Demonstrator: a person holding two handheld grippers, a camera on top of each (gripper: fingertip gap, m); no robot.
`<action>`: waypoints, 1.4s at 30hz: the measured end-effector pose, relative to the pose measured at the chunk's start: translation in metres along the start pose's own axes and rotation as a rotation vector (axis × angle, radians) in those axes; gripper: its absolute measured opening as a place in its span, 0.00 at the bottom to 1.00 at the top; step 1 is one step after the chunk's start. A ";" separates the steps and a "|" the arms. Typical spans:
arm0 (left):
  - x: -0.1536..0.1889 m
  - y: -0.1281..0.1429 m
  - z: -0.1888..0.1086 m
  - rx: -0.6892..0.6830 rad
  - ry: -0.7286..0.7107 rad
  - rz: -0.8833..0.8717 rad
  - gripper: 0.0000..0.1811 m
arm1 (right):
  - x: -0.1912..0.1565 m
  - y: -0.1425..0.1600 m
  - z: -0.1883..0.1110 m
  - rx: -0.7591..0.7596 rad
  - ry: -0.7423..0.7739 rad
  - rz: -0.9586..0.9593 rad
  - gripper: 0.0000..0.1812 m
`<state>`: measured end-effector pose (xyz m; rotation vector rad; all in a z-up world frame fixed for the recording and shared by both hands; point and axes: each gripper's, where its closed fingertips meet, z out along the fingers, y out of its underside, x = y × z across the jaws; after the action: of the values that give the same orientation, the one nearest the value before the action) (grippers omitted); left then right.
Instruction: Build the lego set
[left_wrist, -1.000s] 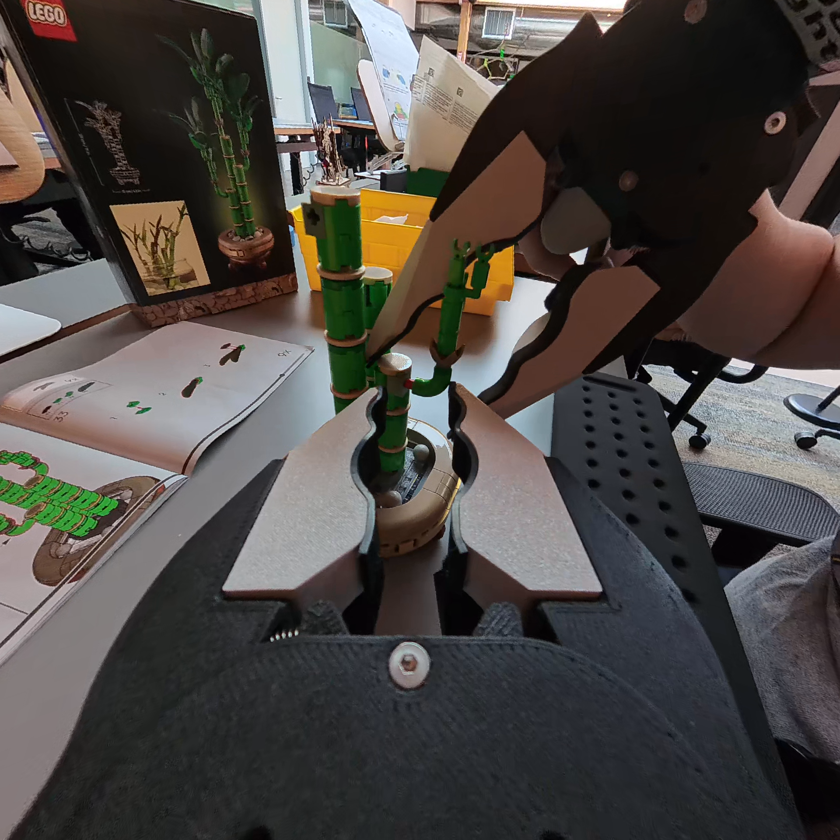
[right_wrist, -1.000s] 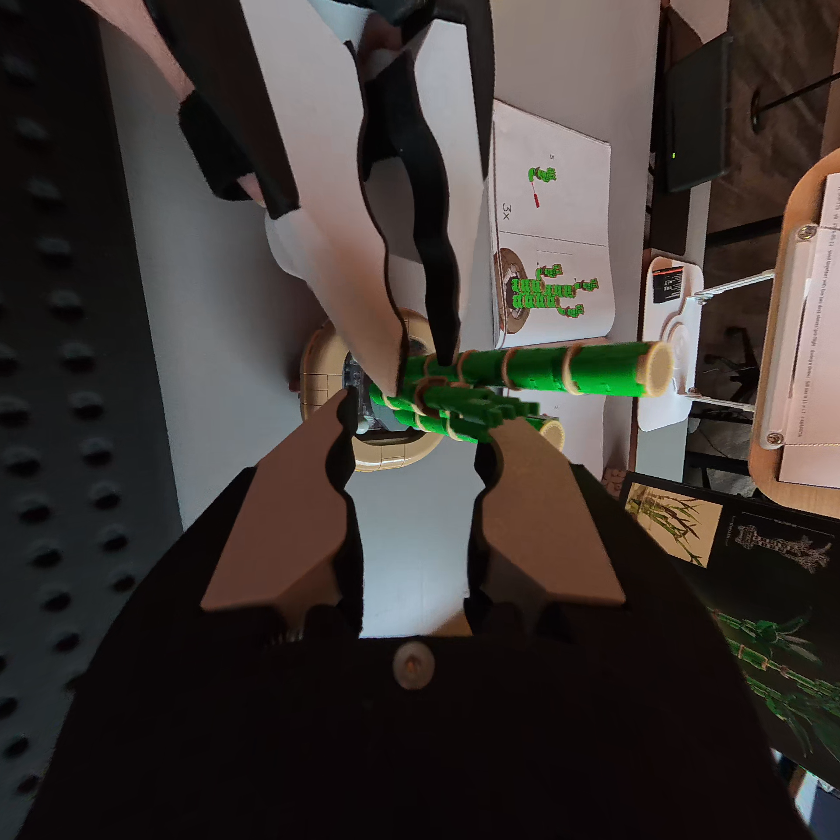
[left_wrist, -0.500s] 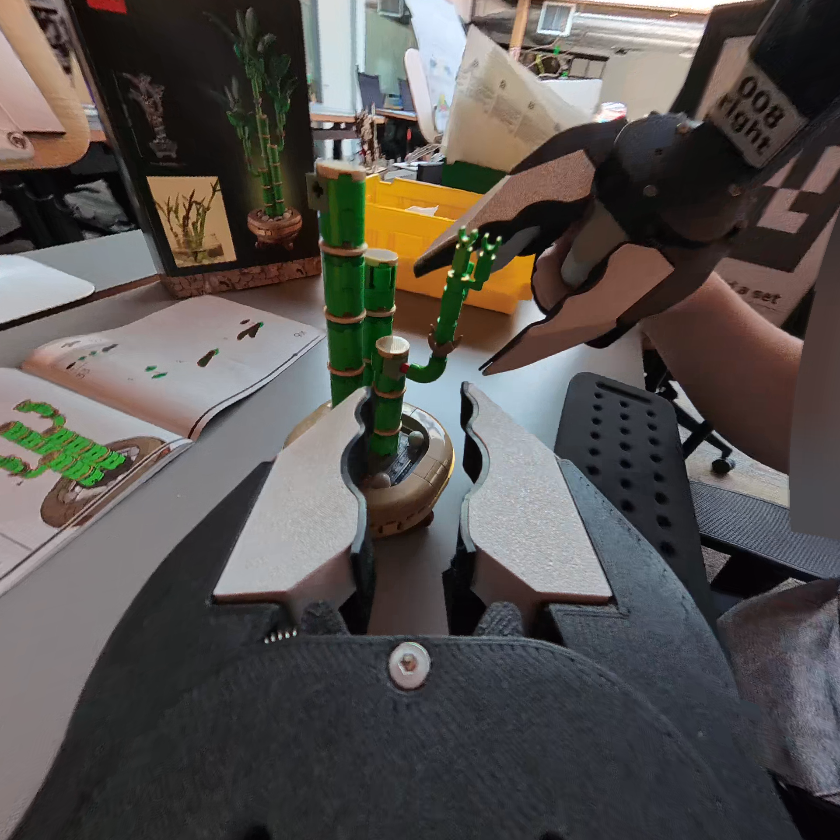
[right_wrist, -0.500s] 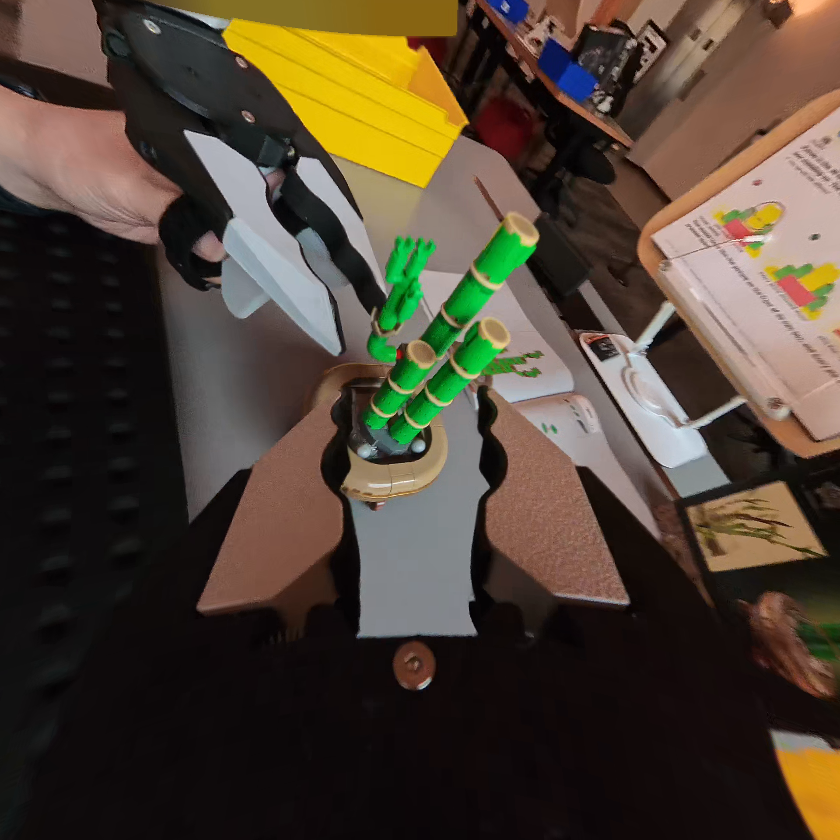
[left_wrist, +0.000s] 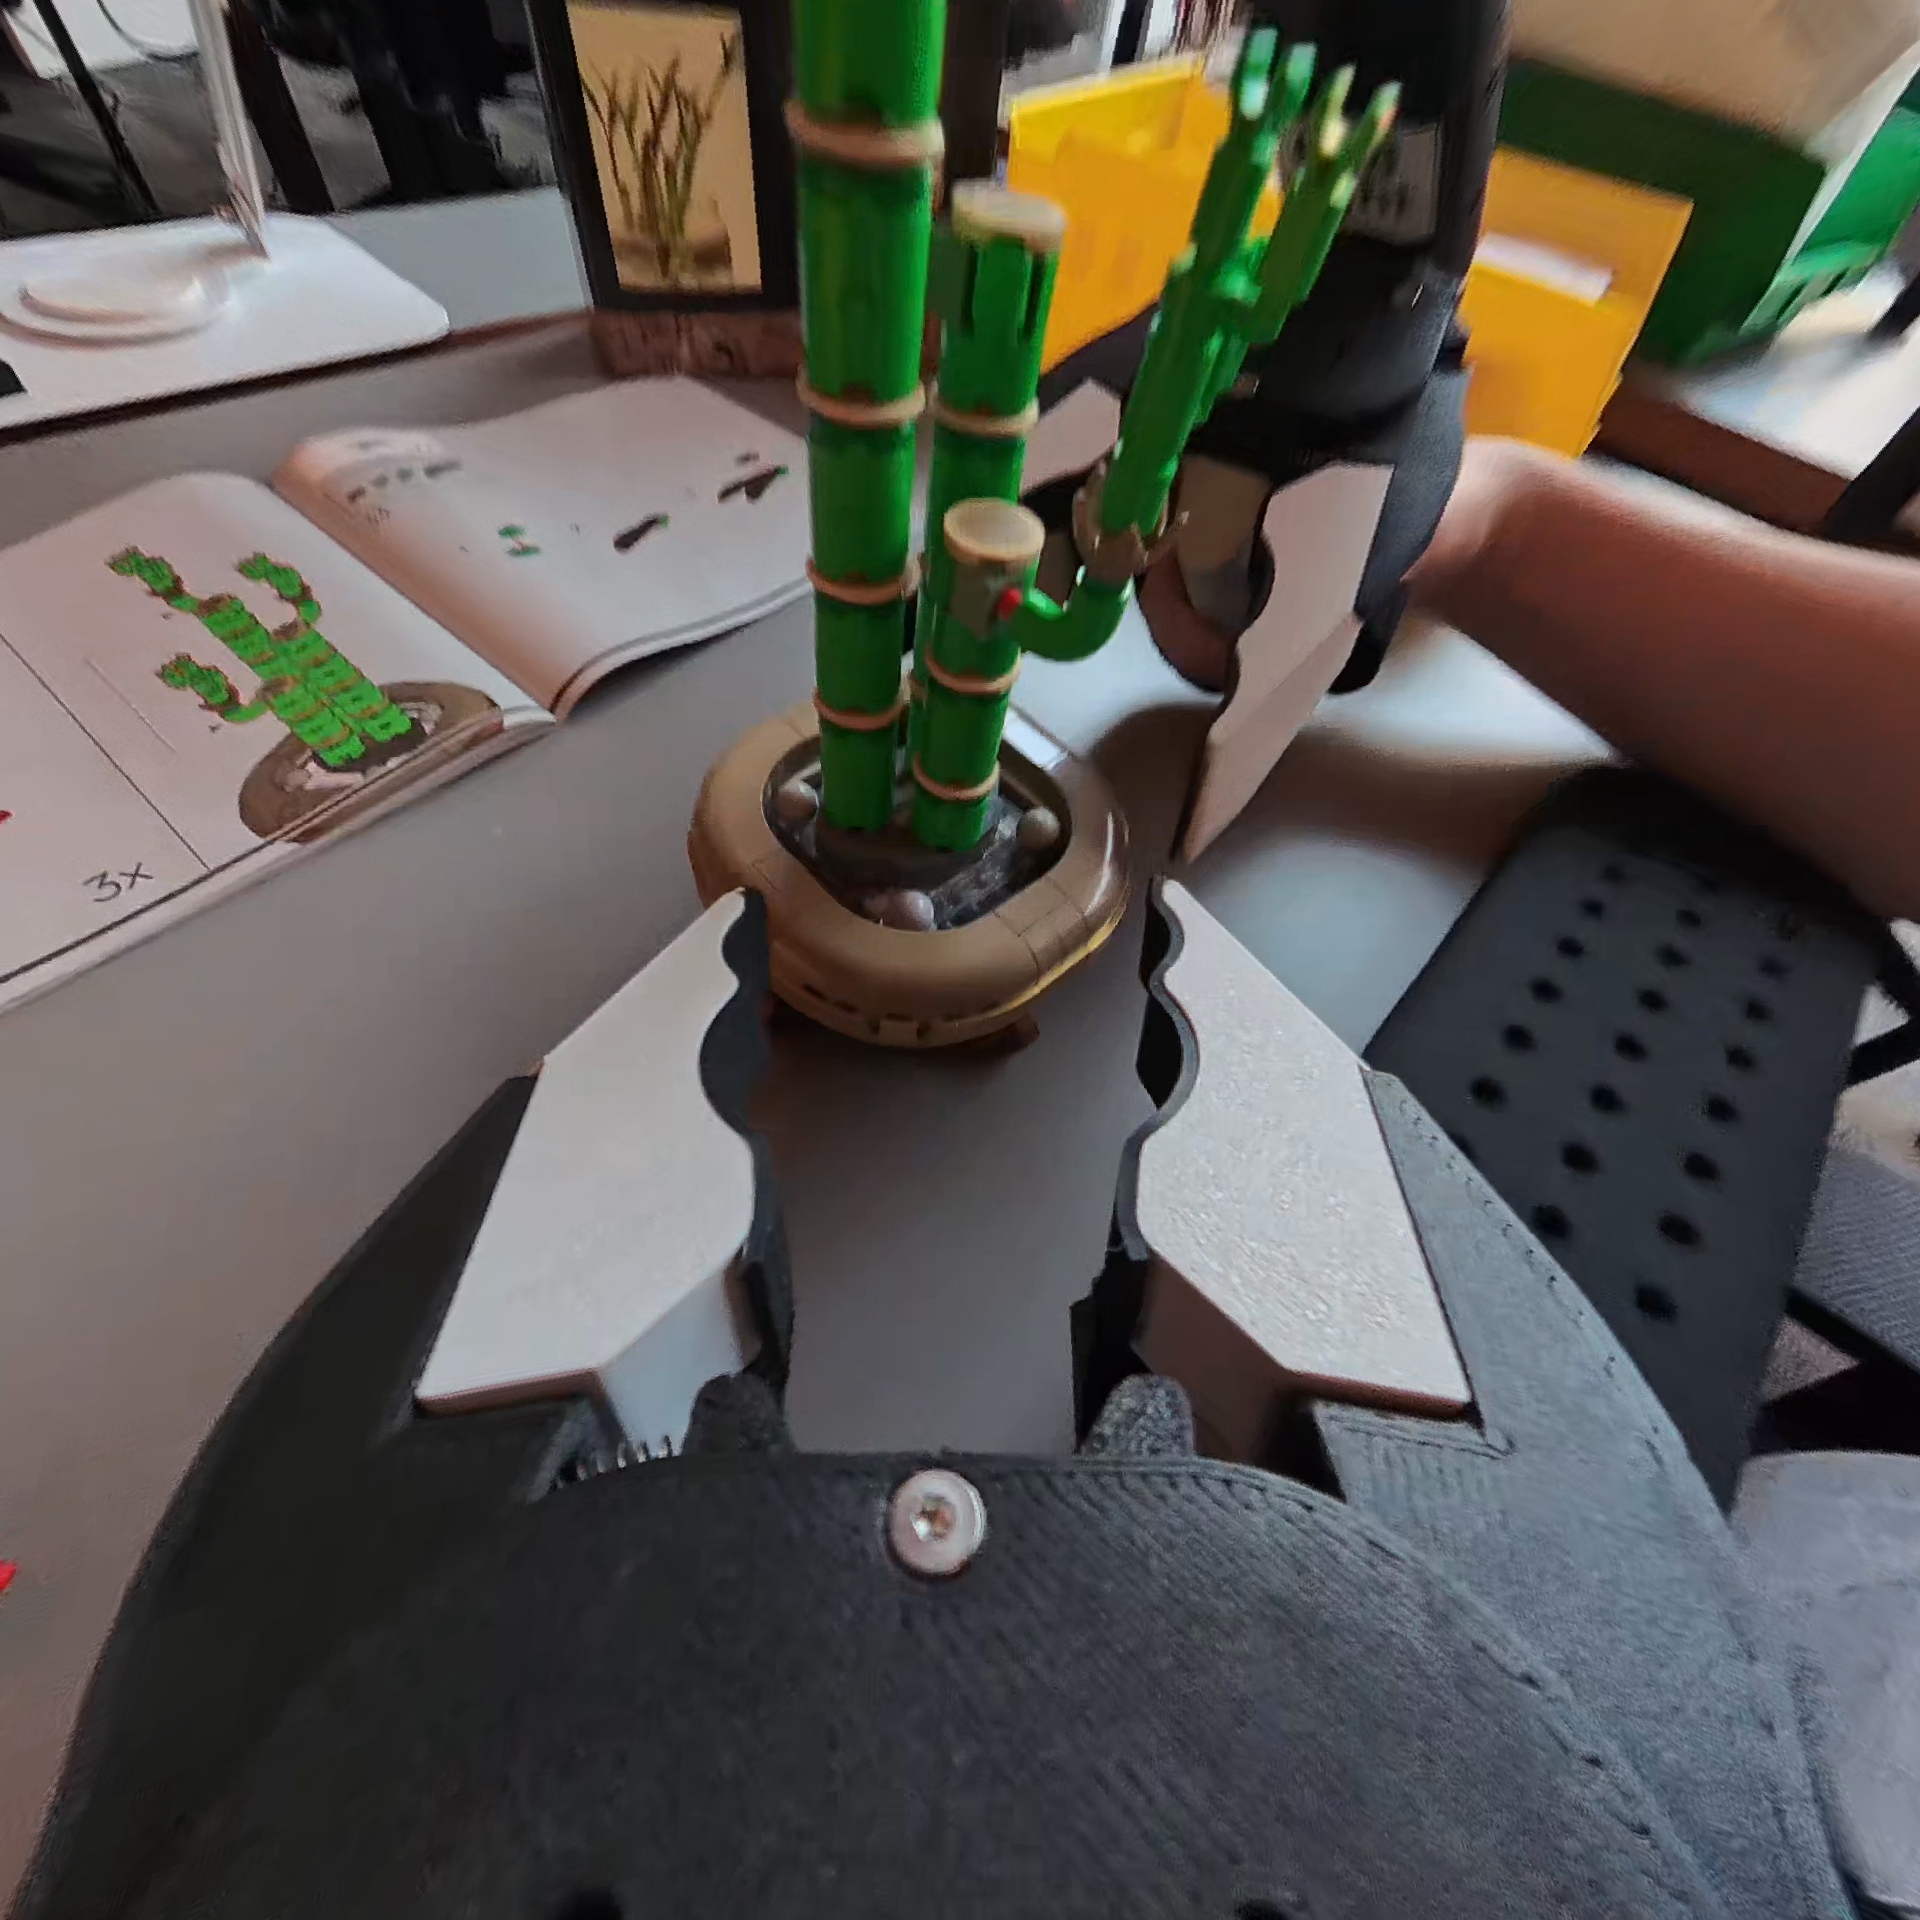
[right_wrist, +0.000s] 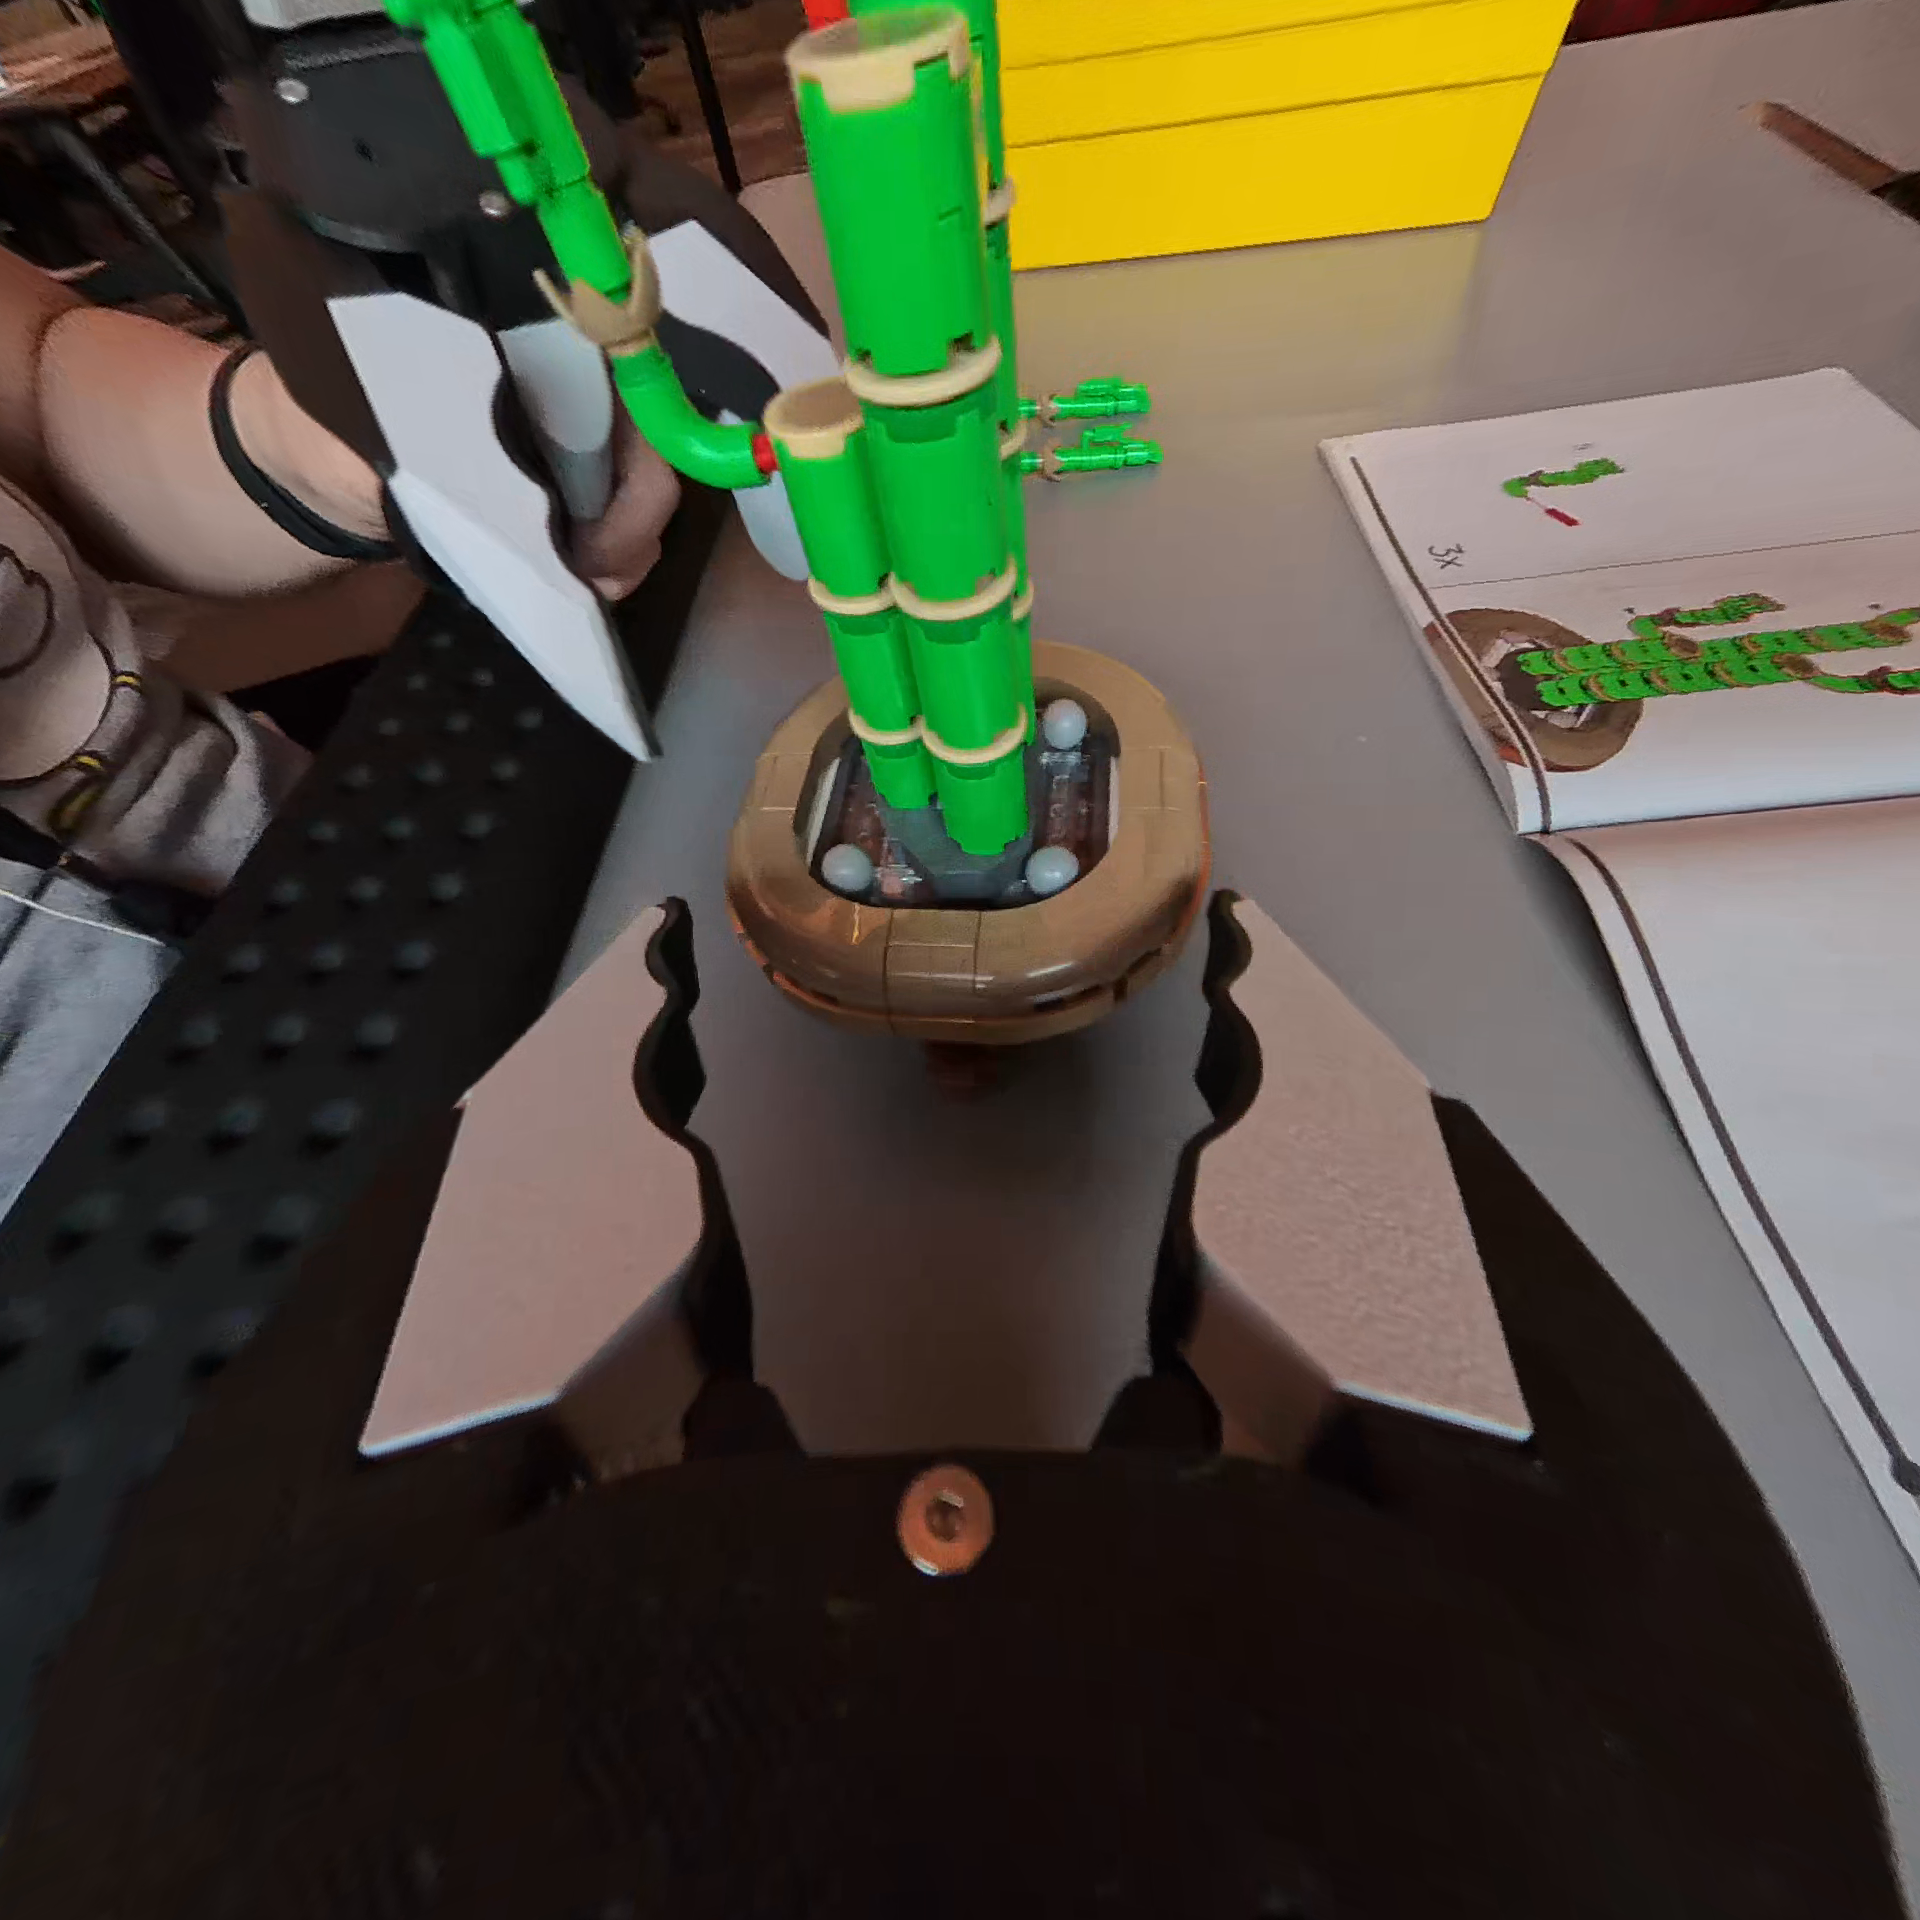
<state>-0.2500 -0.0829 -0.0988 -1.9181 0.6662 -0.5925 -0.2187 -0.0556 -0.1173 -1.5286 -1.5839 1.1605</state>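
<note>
A Lego bamboo plant stands upright on the grey table: three green stalks (left_wrist: 862, 499) (right_wrist: 914, 312) in a tan pot (left_wrist: 987, 956) (right_wrist: 966, 966). A curved green side shoot (left_wrist: 1184, 343) (right_wrist: 551, 156) is joined to the shortest stalk by a red pin. My left gripper (left_wrist: 951, 904) is open and empty, its tips on either side of the pot's near rim. My right gripper (right_wrist: 948, 914) is open and empty, just short of the pot. Each also shows beyond the plant in the other's view, the right one (left_wrist: 1278, 644) and the left one (right_wrist: 499, 540). Two loose green shoots (right_wrist: 1091, 426) lie behind the plant.
An open instruction booklet (left_wrist: 520, 540) (right_wrist: 1662, 623) lies beside the pot. A yellow bin (left_wrist: 1122, 208) (right_wrist: 1247, 135) and the set's black box (left_wrist: 665, 156) stand at the back. A black perforated surface (left_wrist: 1610, 1039) (right_wrist: 312, 935) borders the table. A white stand base (left_wrist: 208, 312) sits far left.
My left gripper has opened wider and drawn back from the short stalk to the pot's rim. My right gripper has swung down from above the plant to pot level.
</note>
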 end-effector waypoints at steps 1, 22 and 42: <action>0.000 0.004 0.003 -0.030 -0.004 0.016 0.39 | -0.003 0.001 0.000 -0.002 -0.014 0.007 0.54; -0.030 0.018 -0.022 -0.087 0.152 -0.103 0.27 | -0.012 0.005 -0.002 0.017 0.144 0.106 0.51; -0.044 0.003 -0.007 -0.030 0.316 -0.170 0.12 | -0.037 0.021 -0.005 -0.053 0.272 0.092 0.42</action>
<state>-0.2873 -0.0582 -0.1038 -1.9395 0.7161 -1.0123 -0.2014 -0.0930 -0.1293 -1.7280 -1.3844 0.9187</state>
